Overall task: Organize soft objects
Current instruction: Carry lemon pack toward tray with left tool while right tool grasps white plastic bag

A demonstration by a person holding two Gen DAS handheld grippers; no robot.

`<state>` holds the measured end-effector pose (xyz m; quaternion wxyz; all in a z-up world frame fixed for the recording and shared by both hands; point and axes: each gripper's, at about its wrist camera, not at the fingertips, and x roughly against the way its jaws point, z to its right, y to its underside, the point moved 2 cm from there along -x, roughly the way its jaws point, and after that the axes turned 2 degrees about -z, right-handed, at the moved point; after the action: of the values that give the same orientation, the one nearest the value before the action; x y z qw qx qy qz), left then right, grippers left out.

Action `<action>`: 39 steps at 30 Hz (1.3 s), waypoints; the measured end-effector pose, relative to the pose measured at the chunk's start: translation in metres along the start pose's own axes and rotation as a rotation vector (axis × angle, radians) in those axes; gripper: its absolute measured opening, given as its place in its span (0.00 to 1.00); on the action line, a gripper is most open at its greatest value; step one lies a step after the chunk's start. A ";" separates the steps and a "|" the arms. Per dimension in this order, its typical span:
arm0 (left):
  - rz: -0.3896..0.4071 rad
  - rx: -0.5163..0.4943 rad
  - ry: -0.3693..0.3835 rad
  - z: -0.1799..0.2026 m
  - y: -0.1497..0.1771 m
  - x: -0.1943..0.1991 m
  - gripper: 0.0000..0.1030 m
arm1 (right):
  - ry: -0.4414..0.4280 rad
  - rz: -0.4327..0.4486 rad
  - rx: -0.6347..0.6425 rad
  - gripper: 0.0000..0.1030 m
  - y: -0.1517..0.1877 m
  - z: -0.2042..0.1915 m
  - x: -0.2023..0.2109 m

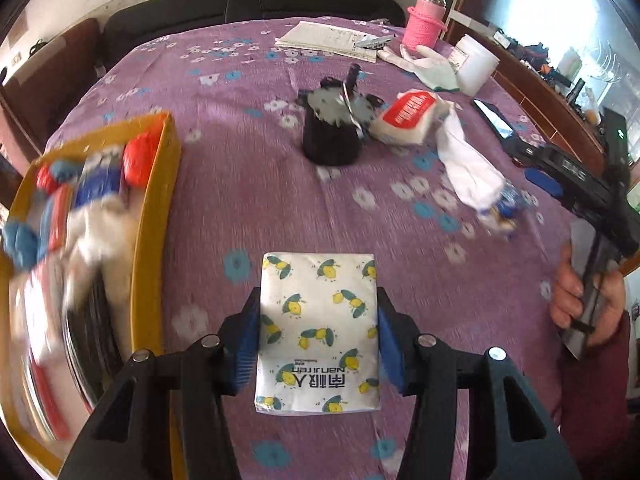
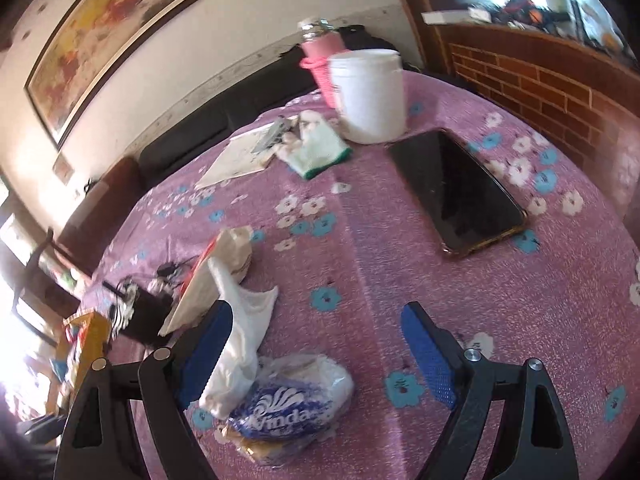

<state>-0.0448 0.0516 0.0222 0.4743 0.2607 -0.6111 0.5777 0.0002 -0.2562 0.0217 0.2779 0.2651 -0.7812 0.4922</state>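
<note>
My left gripper (image 1: 318,334) is shut on a white tissue pack with lemon print (image 1: 318,332), held just above the purple flowered tablecloth. A yellow box (image 1: 154,216) at the left holds plush toys and packs. My right gripper (image 2: 316,344) is open and empty over the cloth; a crumpled white plastic bag with a blue Vinda tissue pack (image 2: 280,400) lies by its left finger. That bag also shows in the left wrist view (image 1: 472,172). A red-and-white tissue pack (image 1: 408,118) lies mid-table, next to a black cup.
A black cup (image 1: 332,132) stands mid-table. A phone (image 2: 456,192), a white jar (image 2: 368,96), a pink bottle (image 1: 424,20), a glove (image 2: 320,148) and papers (image 1: 328,40) lie at the far side. A brick wall (image 2: 560,92) stands at the right.
</note>
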 end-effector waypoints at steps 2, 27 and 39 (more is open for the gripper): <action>-0.007 0.017 0.018 0.000 0.009 -0.004 0.50 | 0.038 0.019 0.046 0.86 0.002 -0.007 0.003; 0.144 0.060 0.106 -0.009 0.047 0.038 0.50 | 0.178 -0.204 0.319 0.86 -0.002 -0.068 -0.023; 0.222 0.214 0.080 -0.082 0.070 0.084 0.50 | 0.279 -0.306 0.427 0.25 0.009 -0.087 -0.050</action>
<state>-0.1171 0.1627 0.0543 0.4009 0.2174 -0.5518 0.6982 0.0446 -0.1662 0.0129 0.3914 0.3623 -0.5652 0.6294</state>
